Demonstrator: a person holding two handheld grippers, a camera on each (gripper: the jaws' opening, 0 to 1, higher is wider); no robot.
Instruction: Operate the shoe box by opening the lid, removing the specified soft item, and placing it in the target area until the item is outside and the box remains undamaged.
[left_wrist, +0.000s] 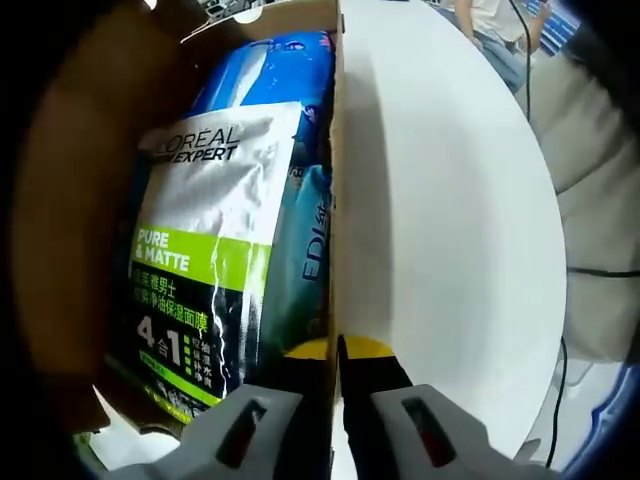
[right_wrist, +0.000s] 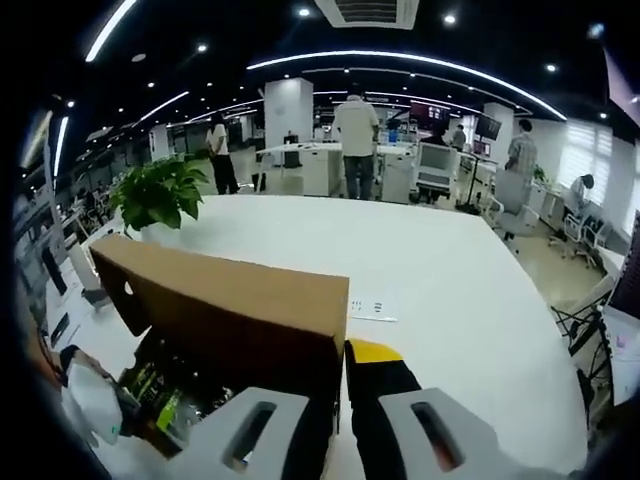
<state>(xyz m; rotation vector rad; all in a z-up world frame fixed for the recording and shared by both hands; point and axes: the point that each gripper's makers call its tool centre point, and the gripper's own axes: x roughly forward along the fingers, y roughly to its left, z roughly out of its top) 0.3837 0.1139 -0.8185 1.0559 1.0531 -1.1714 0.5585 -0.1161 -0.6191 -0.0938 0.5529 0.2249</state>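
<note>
Spreading across the right of both views, the white table (left_wrist: 450, 230) carries the open cardboard shoe box (right_wrist: 225, 310). Centre-left in the left gripper view, a L'Oreal pouch (left_wrist: 205, 260) lies inside. Left gripper (left_wrist: 335, 350) and right gripper (right_wrist: 342, 350) each pinch the box wall, jaws narrow.

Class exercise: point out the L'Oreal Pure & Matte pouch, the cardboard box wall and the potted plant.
L'Oreal pouch (left_wrist: 205, 260), left gripper view, on its green Pure & Matte band.
Cardboard box wall (right_wrist: 235, 300), right gripper view, on its brown outer face.
Potted plant (right_wrist: 160, 195), right gripper view, on its leaves.
</note>
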